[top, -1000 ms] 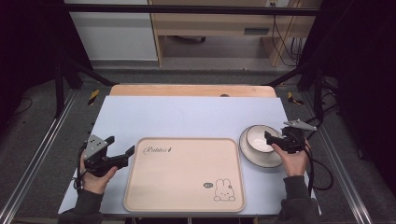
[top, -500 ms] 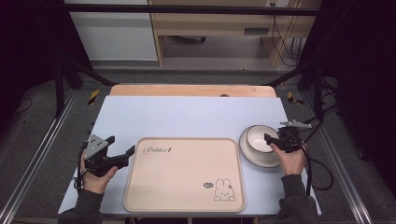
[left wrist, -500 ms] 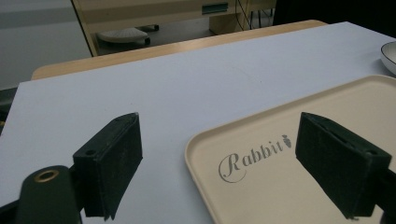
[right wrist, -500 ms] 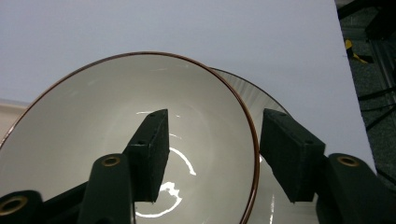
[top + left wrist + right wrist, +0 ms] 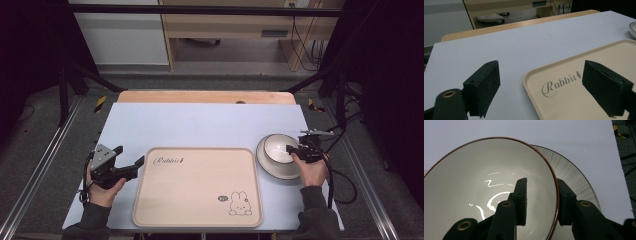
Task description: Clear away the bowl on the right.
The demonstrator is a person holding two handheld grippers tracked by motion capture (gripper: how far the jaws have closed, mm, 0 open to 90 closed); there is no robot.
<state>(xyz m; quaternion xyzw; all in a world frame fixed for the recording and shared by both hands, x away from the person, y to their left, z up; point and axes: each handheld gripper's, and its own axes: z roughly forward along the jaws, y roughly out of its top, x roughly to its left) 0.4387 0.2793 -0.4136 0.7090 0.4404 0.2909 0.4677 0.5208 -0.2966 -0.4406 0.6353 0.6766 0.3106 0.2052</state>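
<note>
R gripper (image 5: 541,202) straddles the near rim of the white bowl (image 5: 276,148), which sits on the plate (image 5: 272,167) at table's R side beside the tray (image 5: 200,186); jaws have just been closing, one inside, one outside, pads look on or near the wall, so grip appears made. Recommend firm clench w/ no slip, then a straight lift so the plate isn't dragged. L gripper (image 5: 549,87) idles released at tray's L corner.

Grey floor (image 5: 45,150) surrounds the table (image 5: 200,120); wooden furniture (image 5: 225,25) stands behind.

High view overhead; tongs views close, sharing tray (image 5: 197,187).
</note>
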